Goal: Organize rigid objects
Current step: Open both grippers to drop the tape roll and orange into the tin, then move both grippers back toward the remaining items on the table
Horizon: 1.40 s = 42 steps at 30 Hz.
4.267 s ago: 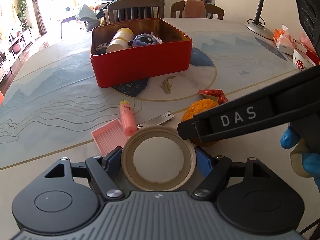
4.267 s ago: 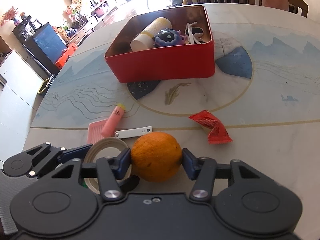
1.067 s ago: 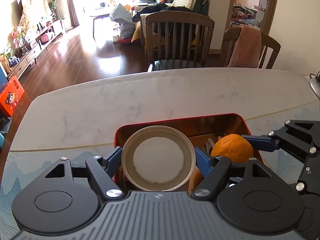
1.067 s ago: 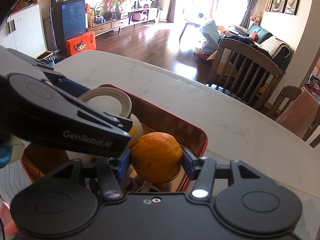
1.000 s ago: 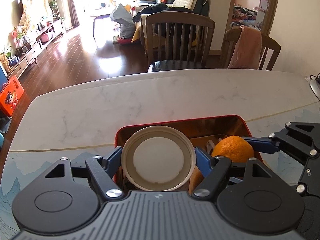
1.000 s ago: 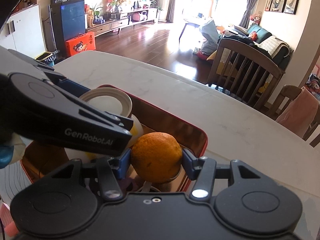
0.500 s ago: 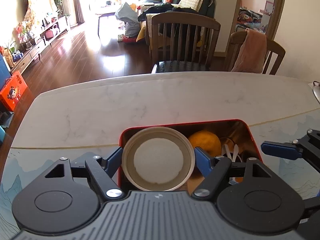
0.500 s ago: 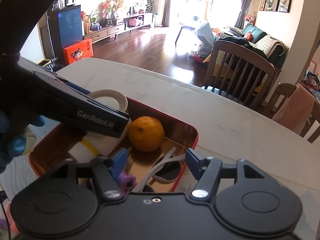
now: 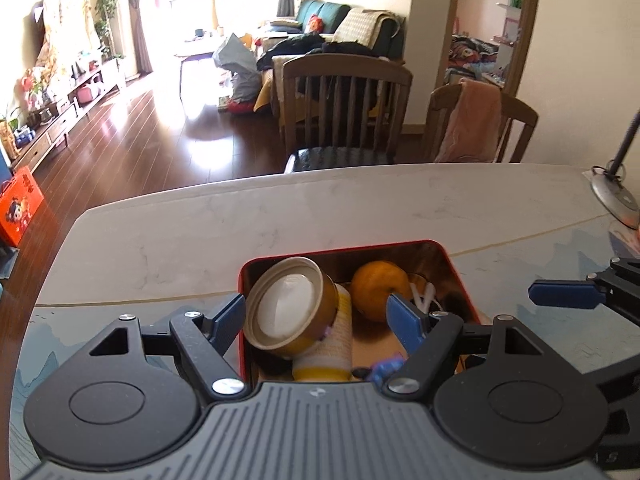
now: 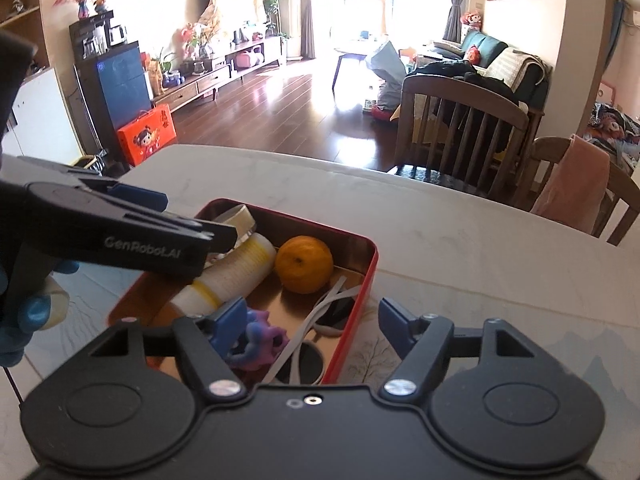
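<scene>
Both grippers hang spread wide with nothing between their fingers. Just ahead of the left gripper (image 9: 318,318), the tape roll (image 9: 290,312) leans on a bottle (image 9: 332,344) inside the red tin (image 9: 452,260). Beyond the right gripper (image 10: 310,322), the orange (image 10: 305,259) sits in that tin.

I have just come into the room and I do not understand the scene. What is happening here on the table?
A person with two handheld grippers is sorting items into a red tin on the table. Both the left gripper and the right gripper hover over the tin with jaws open, holding nothing. Inside lie an orange, a roll of tape leaning on a white bottle, and a purple toy.
</scene>
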Tool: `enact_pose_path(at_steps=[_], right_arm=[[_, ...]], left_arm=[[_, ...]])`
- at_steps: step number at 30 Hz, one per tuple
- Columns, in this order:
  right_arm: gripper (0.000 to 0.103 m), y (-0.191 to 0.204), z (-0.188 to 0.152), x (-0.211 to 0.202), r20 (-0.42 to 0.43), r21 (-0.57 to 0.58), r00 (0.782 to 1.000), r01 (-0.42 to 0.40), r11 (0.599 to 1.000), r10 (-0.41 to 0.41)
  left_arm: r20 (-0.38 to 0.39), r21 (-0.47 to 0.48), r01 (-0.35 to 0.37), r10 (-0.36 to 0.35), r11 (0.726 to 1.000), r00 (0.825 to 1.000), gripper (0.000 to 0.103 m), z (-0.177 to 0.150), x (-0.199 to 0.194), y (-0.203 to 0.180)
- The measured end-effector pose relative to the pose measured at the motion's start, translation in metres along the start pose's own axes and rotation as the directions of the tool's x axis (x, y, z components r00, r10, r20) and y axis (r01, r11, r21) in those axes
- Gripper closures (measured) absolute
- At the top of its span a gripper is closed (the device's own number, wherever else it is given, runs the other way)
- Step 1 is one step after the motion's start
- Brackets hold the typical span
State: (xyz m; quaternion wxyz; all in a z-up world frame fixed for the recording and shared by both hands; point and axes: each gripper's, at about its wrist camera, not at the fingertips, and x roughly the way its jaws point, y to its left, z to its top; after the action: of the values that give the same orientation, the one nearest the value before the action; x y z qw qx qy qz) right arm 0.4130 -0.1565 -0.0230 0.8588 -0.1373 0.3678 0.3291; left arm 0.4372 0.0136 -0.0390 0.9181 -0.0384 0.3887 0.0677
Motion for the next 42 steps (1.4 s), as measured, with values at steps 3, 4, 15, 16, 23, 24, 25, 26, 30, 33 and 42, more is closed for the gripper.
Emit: enact_pose_path(at_steps=[3,4,15,16,23,24,25,26,30,33,42], right_arm=[[0.028,0.005,-0.004,-0.013,0.006,0.004,1.0,0.003,1.0,-0.003],[0.027,0.008,-0.006,-0.017,0.006,0.008,1.0,0.003,1.0,-0.003],[0.015,0.04,-0.024,-0.057,0.031,0.025,0.999,0.018,1.0,-0.019],[0.015,0.043,-0.026,-0.06,0.034,0.027,0.999,0.023,0.999,-0.024],[0.002,0.055,-0.04,-0.078,0.055,0.054,0.997,0.046,0.997,-0.049],[0.0,0.056,-0.042,-0.08,0.057,0.059,0.997,0.047,0.997,-0.051],[0.0,0.057,-0.045,-0.082,0.059,0.065,0.997,0.05,0.997,-0.054],[0.0,0.057,-0.047,-0.084,0.06,0.07,0.997,0.051,0.996,-0.055],[0.0,0.061,-0.058,-0.088,0.063,0.094,0.996,0.056,0.994,-0.062],[0.0,0.061,-0.068,-0.089,0.055,0.106,0.996,0.065,0.992,-0.071],[0.0,0.061,-0.102,-0.08,0.004,0.127,0.995,0.097,0.987,-0.098]], left_arm=[[0.02,0.013,0.011,-0.012,1.0,1.0,0.026,-0.005,-0.016,-0.002],[0.027,0.015,0.014,-0.014,1.0,1.0,0.026,-0.007,-0.022,-0.002],[0.071,0.048,0.03,-0.033,0.998,0.997,0.02,-0.038,-0.076,0.002],[0.074,0.048,0.032,-0.035,0.998,0.997,0.02,-0.041,-0.081,0.004],[0.081,0.052,0.051,-0.055,0.997,0.995,0.019,-0.061,-0.109,0.013],[0.082,0.049,0.054,-0.058,0.997,0.995,0.019,-0.064,-0.112,0.015],[0.084,0.047,0.056,-0.059,0.997,0.995,0.019,-0.067,-0.116,0.016],[0.084,0.046,0.058,-0.062,0.997,0.995,0.019,-0.07,-0.119,0.018],[0.083,0.044,0.057,-0.061,0.997,0.995,0.019,-0.083,-0.127,0.023],[0.078,0.039,0.061,-0.064,0.997,0.995,0.019,-0.095,-0.132,0.028],[-0.001,-0.023,0.092,-0.092,0.996,0.996,0.019,-0.14,-0.136,0.042]])
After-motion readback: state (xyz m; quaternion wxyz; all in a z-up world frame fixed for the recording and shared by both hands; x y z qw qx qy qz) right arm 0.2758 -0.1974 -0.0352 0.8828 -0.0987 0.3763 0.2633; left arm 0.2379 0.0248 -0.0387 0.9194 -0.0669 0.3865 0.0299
